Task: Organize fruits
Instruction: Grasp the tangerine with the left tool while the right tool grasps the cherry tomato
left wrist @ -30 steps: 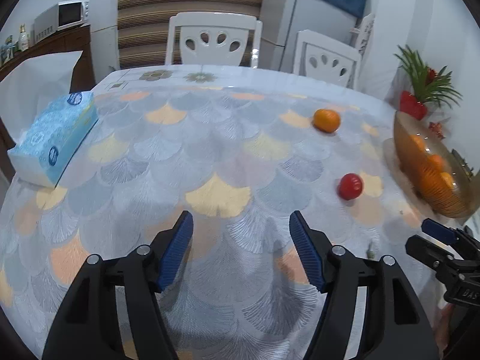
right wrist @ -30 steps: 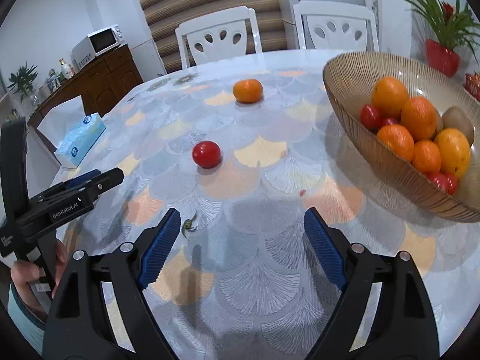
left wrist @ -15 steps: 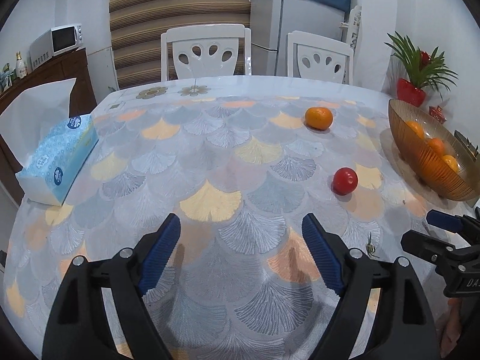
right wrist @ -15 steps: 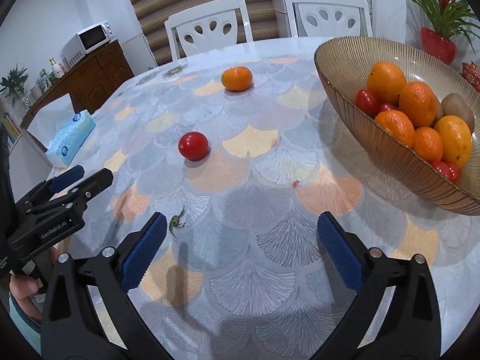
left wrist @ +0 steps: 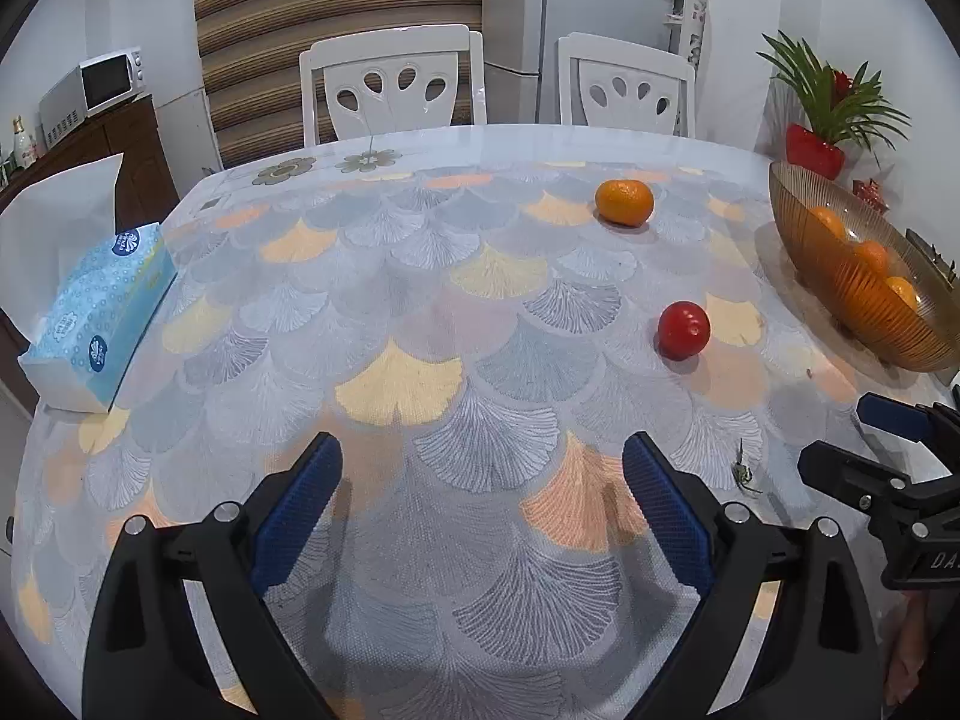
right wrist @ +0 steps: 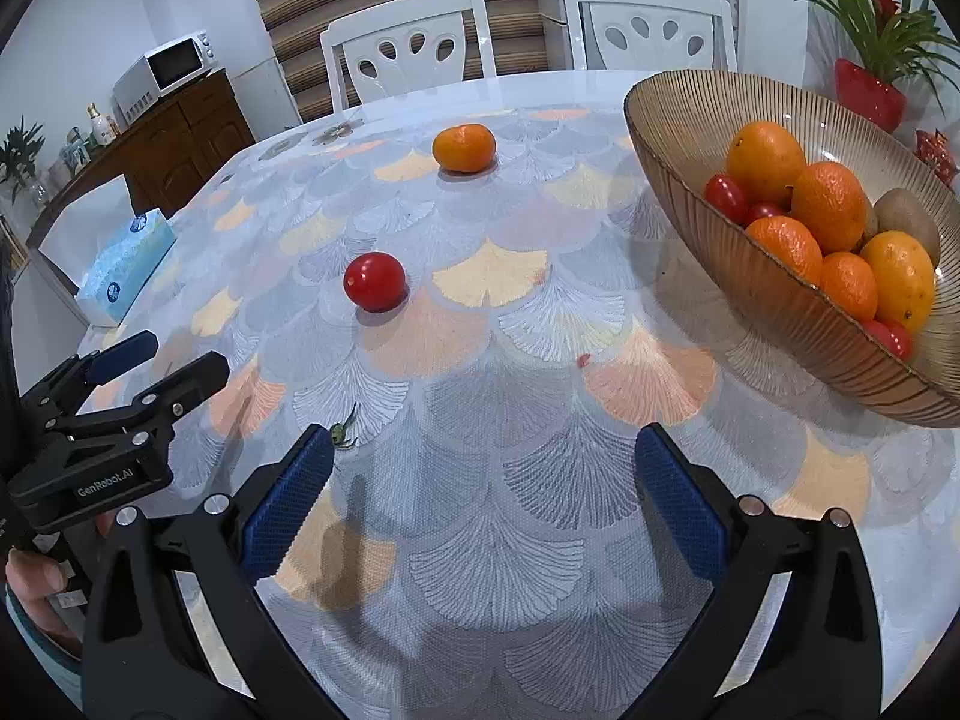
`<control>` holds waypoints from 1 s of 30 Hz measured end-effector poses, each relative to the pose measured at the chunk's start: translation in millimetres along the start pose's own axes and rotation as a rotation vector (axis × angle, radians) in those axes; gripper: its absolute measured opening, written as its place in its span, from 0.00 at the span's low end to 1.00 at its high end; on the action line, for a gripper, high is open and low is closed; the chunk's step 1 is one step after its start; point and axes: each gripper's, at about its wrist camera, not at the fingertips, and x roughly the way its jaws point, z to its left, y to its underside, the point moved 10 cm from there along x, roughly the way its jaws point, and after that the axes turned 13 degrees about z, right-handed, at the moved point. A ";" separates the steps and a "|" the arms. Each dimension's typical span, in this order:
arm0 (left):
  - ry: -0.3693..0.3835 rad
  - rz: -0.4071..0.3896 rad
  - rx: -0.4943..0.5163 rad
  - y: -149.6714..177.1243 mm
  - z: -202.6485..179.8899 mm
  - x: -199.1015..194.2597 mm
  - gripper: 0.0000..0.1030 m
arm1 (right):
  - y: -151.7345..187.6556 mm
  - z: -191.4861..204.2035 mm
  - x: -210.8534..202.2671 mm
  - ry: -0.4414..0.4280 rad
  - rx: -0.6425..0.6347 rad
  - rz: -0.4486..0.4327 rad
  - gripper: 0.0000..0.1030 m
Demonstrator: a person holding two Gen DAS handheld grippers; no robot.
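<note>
Both grippers opened wider vs 1 s ago: left gripper (left wrist: 483,474) and right gripper (right wrist: 486,468) pads now spread far apart. Both pulled back/up a bit; tomato (right wrist: 375,281) and bowl (right wrist: 672,138) sit farther off.

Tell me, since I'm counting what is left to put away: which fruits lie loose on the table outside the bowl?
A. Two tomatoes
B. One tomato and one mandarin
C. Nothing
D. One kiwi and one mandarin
B: a red tomato and an orange mandarin sit apart on the tablecloth, both outside the bowl; the kiwi is in the bowl.
</note>
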 end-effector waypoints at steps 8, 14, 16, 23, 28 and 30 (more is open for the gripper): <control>0.049 0.055 -0.003 -9.9 4.4 -4.4 0.85 | -6.5 -0.1 -17.2 -0.024 0.008 -0.050 0.97; 0.153 0.013 0.042 -63.4 -6.3 -35.8 0.84 | -28.3 22.3 -22.7 -0.040 -0.067 0.011 0.96; 0.183 0.004 0.074 -82.1 -15.7 -34.9 0.84 | -35.7 31.2 -15.3 0.009 -0.118 0.030 0.90; 0.279 0.016 0.228 -128.2 -64.6 12.3 0.77 | -45.4 40.3 20.6 -0.028 -0.144 0.055 0.69; 0.302 0.055 0.296 -149.8 -87.7 53.6 0.74 | -57.3 36.0 39.2 -0.066 -0.116 0.067 0.65; 0.335 0.073 0.293 -159.1 -91.9 71.0 0.72 | -63.5 37.1 40.2 -0.074 -0.115 0.058 0.65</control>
